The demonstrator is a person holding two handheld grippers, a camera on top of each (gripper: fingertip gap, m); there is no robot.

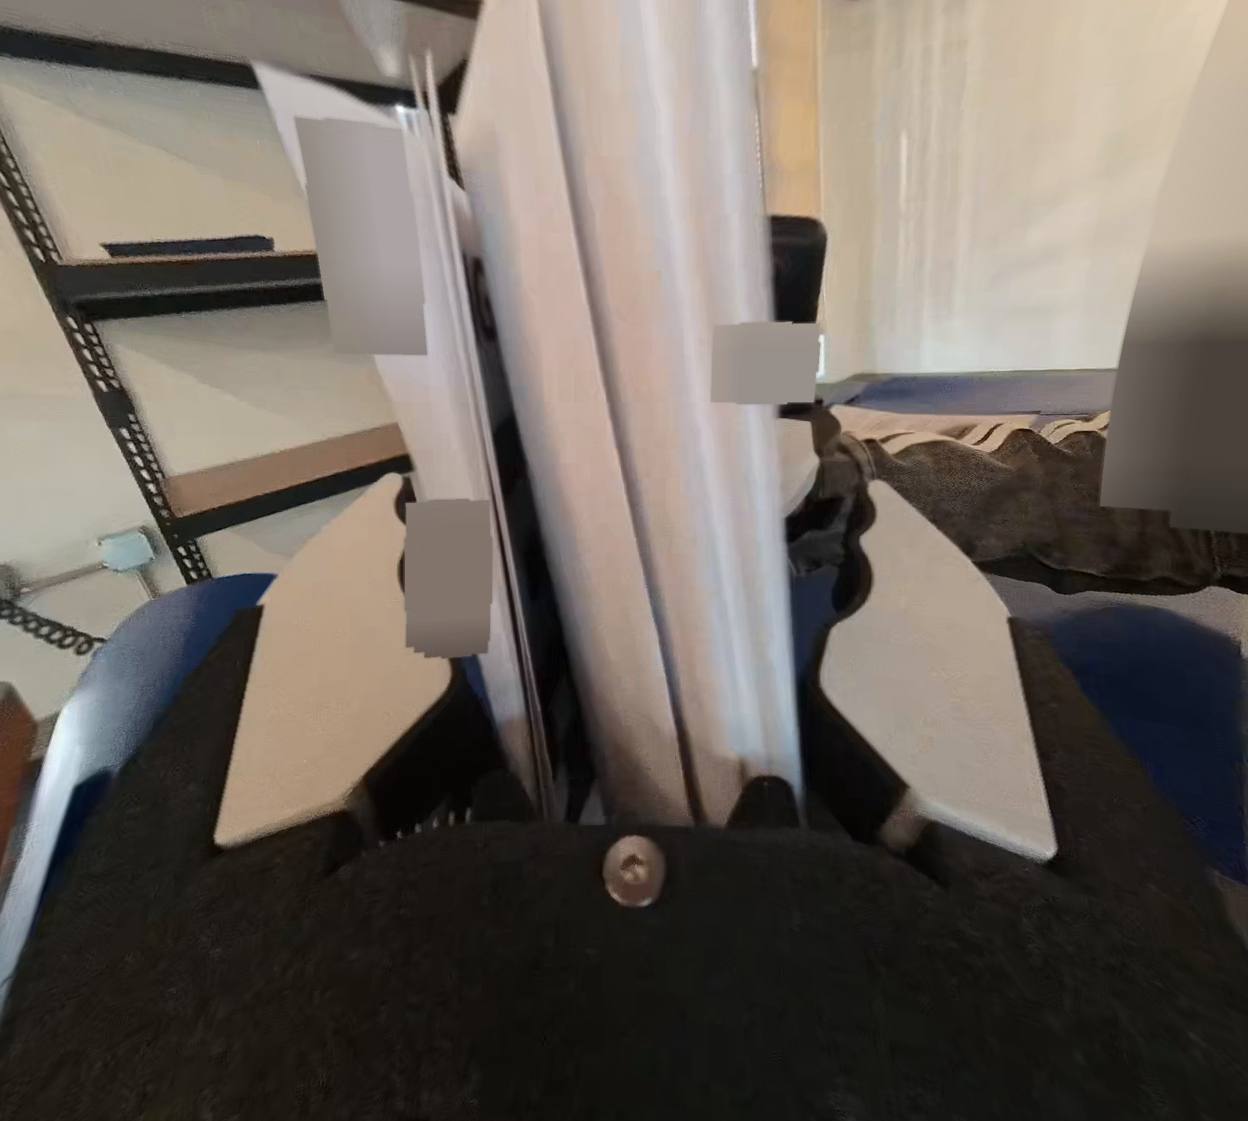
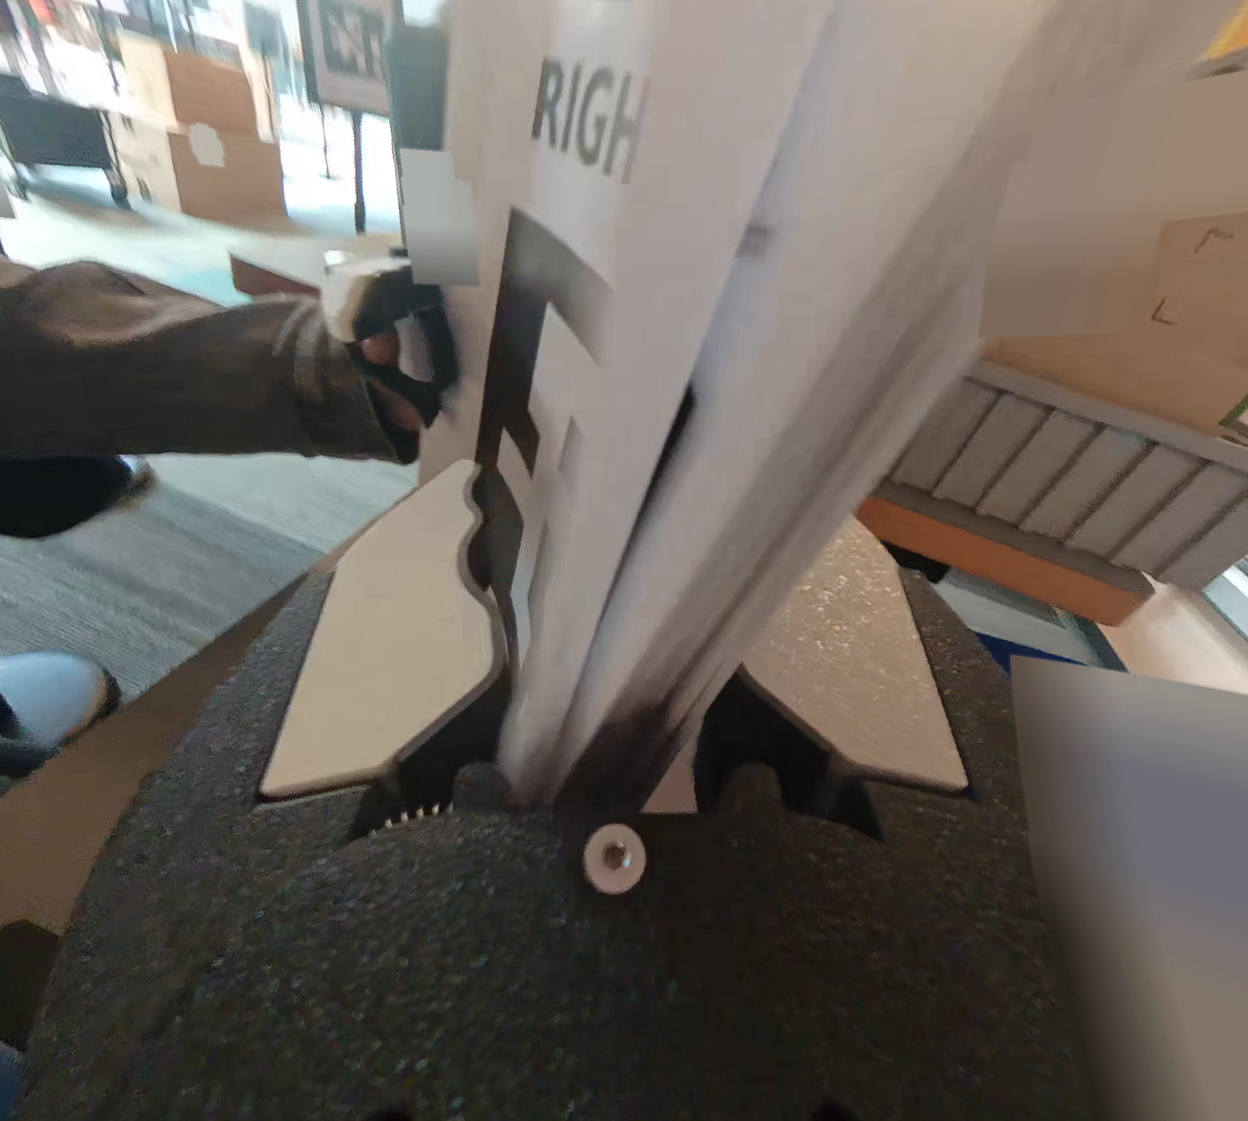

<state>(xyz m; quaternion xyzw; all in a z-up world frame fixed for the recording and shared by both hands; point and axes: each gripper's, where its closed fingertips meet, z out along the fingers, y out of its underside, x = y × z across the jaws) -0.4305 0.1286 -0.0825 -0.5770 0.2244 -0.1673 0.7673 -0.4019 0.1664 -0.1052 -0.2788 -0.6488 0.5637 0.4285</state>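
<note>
**Both grippers have paper sheets standing between spread fingers**

Left wrist view, left to right:
- A black metal shelving rack point(image 1: 115, 400) stands at the far left. A flat dark blue item point(image 1: 189, 246) lies on one shelf, and the other shelves that show are bare boards.
- The left gripper point(image 1: 635, 484) is at centre with its fingers point(image 1: 338, 670) spread apart.
- A fanned bundle of white paper sheets point(image 1: 608, 346) stands upright in the gap, its bottom edges down in the throat. The bundle is blurred, so whether the pads press on it cannot be told.
- The bundle blocks the middle of the view. A black object point(image 1: 797, 258) peeks out behind its right edge.
- To the right, a dark grey cloth with white stripes point(image 1: 1013, 481) lies crumpled on a blue surface point(image 1: 979, 386).

Right wrist view, left to right:
- A light shoe point(image 2: 47, 697) is on the grey carpet point(image 2: 169, 548).
- Cardboard boxes point(image 2: 209, 143) are stacked far back and look closed; their contents are not visible.
- A framed black-and-white sign on a stand point(image 2: 351, 35) is beside the boxes.
- A dark sleeve point(image 2: 169, 366) reaches in, and a hand in a black glove point(image 2: 398, 346) is at the left edge of the sheets.
- The right gripper point(image 2: 668, 494) has its fingers point(image 2: 405, 629) spread. White sheets with large black print point(image 2: 743, 346) stand between them, leaning right. The left finger's inner edge is just beside the nearest sheet, and the right finger is partly hidden behind the paper.
- A grey ribbed shelf edge point(image 2: 1053, 481) is at the right.
</note>
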